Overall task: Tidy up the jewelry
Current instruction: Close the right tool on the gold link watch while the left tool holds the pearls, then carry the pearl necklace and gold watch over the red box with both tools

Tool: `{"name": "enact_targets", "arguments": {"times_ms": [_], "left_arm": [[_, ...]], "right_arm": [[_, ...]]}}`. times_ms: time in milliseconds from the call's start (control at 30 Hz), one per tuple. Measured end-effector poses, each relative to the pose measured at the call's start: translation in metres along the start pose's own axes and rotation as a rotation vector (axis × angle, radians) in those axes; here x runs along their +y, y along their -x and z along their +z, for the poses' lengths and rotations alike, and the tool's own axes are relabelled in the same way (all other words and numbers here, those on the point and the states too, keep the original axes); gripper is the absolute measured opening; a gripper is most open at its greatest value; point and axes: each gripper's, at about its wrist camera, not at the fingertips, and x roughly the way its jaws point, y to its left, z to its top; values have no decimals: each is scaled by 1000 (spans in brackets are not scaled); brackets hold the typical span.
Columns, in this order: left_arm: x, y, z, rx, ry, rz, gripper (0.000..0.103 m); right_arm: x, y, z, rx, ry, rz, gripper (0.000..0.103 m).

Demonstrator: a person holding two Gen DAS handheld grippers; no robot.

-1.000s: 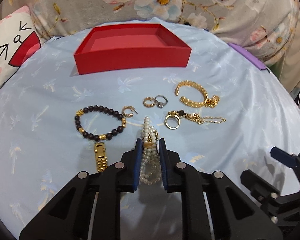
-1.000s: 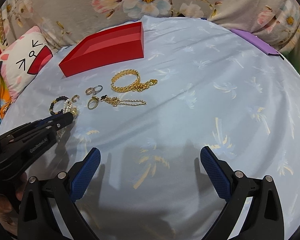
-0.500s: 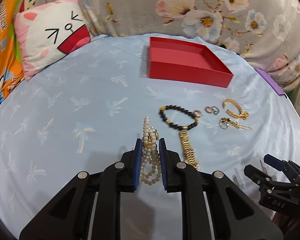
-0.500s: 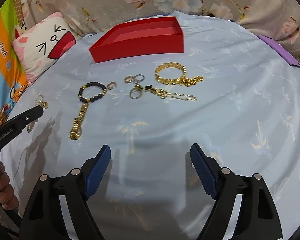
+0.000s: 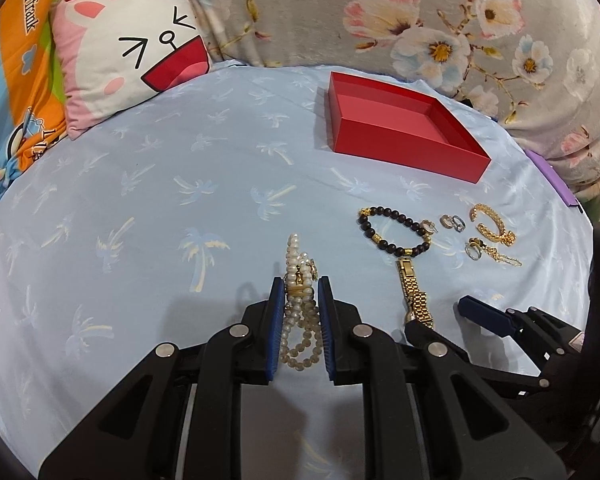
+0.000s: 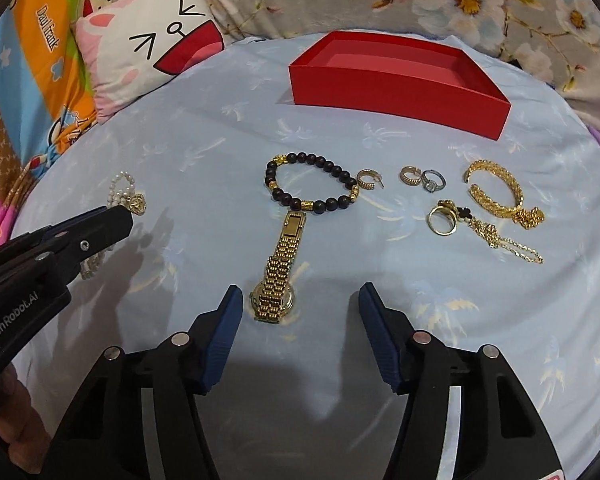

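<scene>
My left gripper [image 5: 300, 285] is shut on a white pearl bracelet [image 5: 297, 258], lifted just over the light blue cloth, left of the other jewelry. It also shows in the right wrist view, where the left gripper [image 6: 114, 216] holds the pearl bracelet [image 6: 120, 190]. My right gripper [image 6: 300, 292] is closing. The face end of a gold watch [image 6: 278, 272] lies between its jaws, untouched by the pads. Beyond the watch lie a black bead bracelet [image 6: 324, 162], rings [image 6: 422, 178] and a gold bangle [image 6: 496, 196]. An empty red box [image 6: 396, 92] stands at the back.
A cat-face pillow [image 6: 160, 40] and a colourful blanket [image 6: 40, 60] lie at the back left. Floral fabric [image 5: 440, 20] rises behind the box. A gold ring with a chain [image 6: 444, 220] and a hoop earring [image 6: 366, 179] lie right of the watch. A purple edge [image 5: 556, 176] shows at the right.
My left gripper carried the pearl bracelet left, away from the other jewelry. My right gripper moved over to the gold watch and its jaws narrowed.
</scene>
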Motion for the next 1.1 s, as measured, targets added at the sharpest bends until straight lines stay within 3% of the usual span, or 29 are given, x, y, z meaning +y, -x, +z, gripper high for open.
{"name": "enact_targets", "arguments": {"times_ms": [67, 233, 933, 967, 1000, 1100], "left_arm": [[2, -1, -1, 3, 5, -3, 16], [2, -2, -2, 7, 9, -15, 16], [-40, 20, -7, -10, -54, -104, 16], [-42, 21, -7, -11, -56, -108, 16], [-44, 22, -7, -12, -59, -111, 16], [-49, 25, -6, -16, -67, -120, 16]], "right_arm": [[6, -1, -2, -10, 33, -41, 52], [8, 2, -4, -20, 58, -25, 20], [-55, 64, -28, -76, -84, -6, 19], [-57, 67, -28, -83, -88, -9, 18], [-60, 70, -28, -90, -93, -12, 2], [-71, 79, -26, -106, -108, -28, 0]]}}
